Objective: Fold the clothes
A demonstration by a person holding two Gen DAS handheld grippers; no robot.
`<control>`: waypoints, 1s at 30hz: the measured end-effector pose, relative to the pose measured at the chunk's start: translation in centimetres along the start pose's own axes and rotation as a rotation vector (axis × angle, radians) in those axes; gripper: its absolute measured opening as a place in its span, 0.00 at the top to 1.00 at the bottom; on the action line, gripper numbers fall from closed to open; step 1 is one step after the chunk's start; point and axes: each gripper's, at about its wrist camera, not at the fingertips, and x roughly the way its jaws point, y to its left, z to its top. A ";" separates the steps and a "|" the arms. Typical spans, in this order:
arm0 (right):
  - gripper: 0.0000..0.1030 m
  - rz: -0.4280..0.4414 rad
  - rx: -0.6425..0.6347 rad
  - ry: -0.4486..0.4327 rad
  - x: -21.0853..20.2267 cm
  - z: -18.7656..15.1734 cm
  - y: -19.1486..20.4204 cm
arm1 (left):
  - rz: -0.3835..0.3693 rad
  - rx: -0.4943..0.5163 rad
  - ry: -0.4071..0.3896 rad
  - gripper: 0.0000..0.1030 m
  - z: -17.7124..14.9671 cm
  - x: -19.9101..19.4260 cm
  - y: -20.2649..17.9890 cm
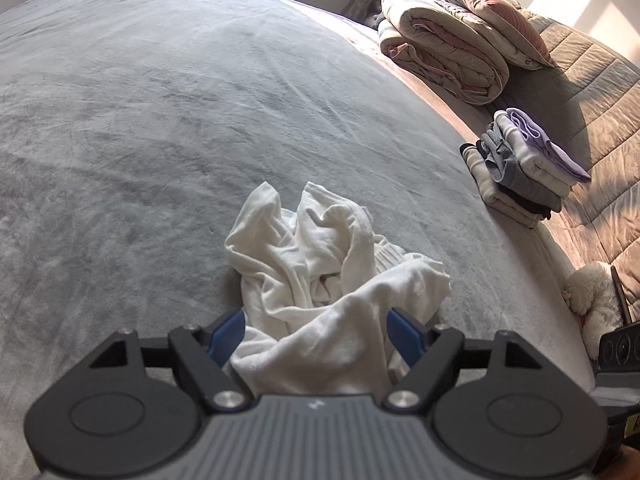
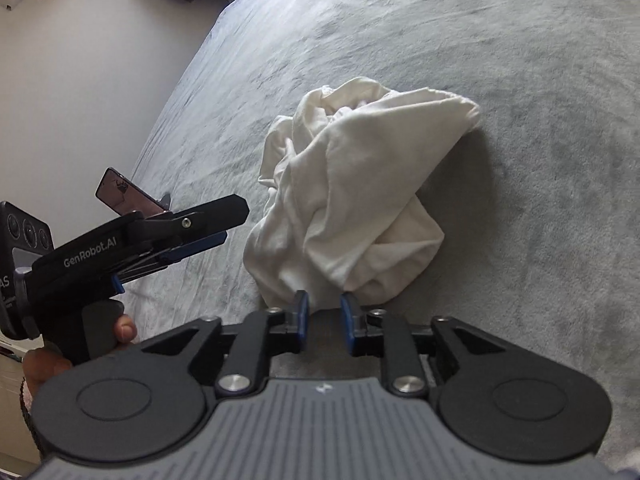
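A crumpled white garment (image 1: pixel 320 256) (image 2: pixel 352 184) lies in a heap on the grey bed cover (image 1: pixel 140 128) (image 2: pixel 520 80). In the left wrist view my left gripper (image 1: pixel 315 314) stands wide open over the near end of the heap, with cloth showing between its blue pads (image 1: pixel 228 330). The right wrist view shows that same left gripper (image 2: pixel 234 224) hovering just left of the garment, gripping nothing. My right gripper (image 2: pixel 323 298) is partly open at the garment's near edge. Only shadowed bed cover shows between its pads (image 2: pixel 302 312).
A stack of folded clothes (image 1: pixel 528 168) sits at the right of the bed. A rolled quilt with a pillow (image 1: pixel 444 52) lies beyond it, against a quilted headboard (image 1: pixel 592 80). A white plush toy (image 1: pixel 596 300) lies near the right edge. A person's hand (image 2: pixel 120 328) grips the left gripper's handle.
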 end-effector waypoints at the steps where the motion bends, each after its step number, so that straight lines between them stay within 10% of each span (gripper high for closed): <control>1: 0.42 -0.001 0.012 -0.017 -0.1 0.3 -0.2 | -0.007 -0.013 0.003 0.24 0.4 0.3 -0.1; 9: 0.42 -0.021 0.099 -0.147 -1.1 2.6 -1.7 | 0.006 -0.070 0.017 0.25 2.8 3.6 -0.9; 17: 0.42 -0.040 0.172 -0.165 0.9 3.1 -3.1 | 0.019 -0.155 0.048 0.58 2.9 6.5 -0.7; 21: 0.42 -0.032 0.184 -0.189 1.3 3.3 -3.3 | 0.044 -0.201 0.001 0.96 3.3 6.3 0.0; 27: 0.43 0.011 0.176 -0.244 0.8 3.2 -3.1 | 0.039 -0.214 -0.125 0.98 4.4 3.8 0.6; 30: 0.67 0.038 0.153 -0.248 1.0 2.9 -2.6 | 0.083 -0.172 -0.220 0.98 5.0 2.4 0.4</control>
